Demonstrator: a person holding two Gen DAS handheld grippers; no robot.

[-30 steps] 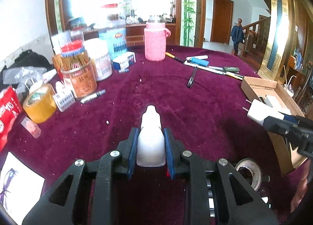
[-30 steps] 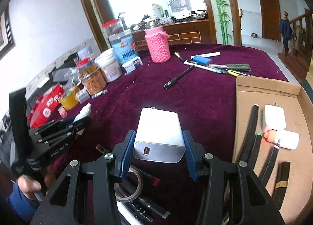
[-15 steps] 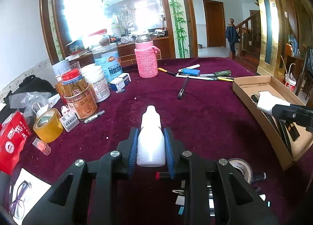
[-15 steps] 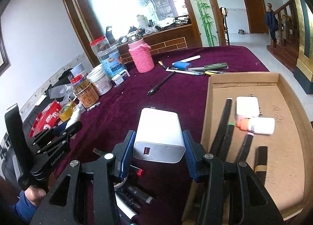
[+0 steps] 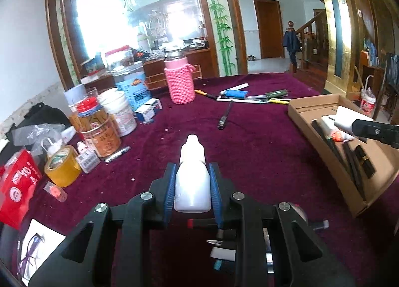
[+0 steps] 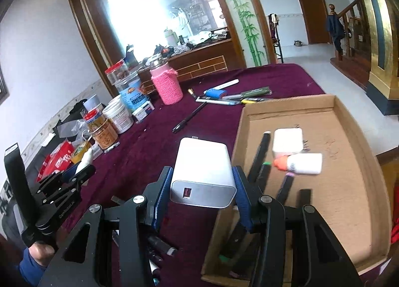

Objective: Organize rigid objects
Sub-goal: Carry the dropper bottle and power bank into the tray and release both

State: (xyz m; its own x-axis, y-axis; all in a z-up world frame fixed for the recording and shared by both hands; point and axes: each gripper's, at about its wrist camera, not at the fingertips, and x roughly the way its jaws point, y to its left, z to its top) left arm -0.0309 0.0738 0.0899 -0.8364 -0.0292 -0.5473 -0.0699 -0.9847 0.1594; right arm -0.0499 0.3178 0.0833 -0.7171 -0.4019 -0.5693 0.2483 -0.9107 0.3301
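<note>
My left gripper [image 5: 192, 182] is shut on a small white dropper bottle [image 5: 191, 175] and holds it above the maroon table. It also shows at the left of the right wrist view [image 6: 79, 171]. My right gripper [image 6: 202, 182] is shut on a white charger block [image 6: 203, 175], held over the left edge of the cardboard tray [image 6: 349, 117]. The tray holds black pens [image 6: 260, 152], a white adapter [image 6: 288, 141] and a white bottle with an orange cap [image 6: 301, 163]. In the left wrist view the tray [image 5: 306, 110] is at the right, with the right gripper [image 5: 349, 122] over it.
Jars and tubs [image 5: 104, 125], yellow tape [image 5: 62, 166], a red packet [image 5: 17, 182] and a pink knitted bottle [image 5: 179, 82] stand at the left and back. Pens and a blue lighter [image 5: 237, 94] lie at the far side. Loose pens [image 6: 157, 244] lie under the grippers.
My right gripper has carried the charger rightward, from over the table to the tray's left edge. My left gripper has risen slightly, still holding the bottle.
</note>
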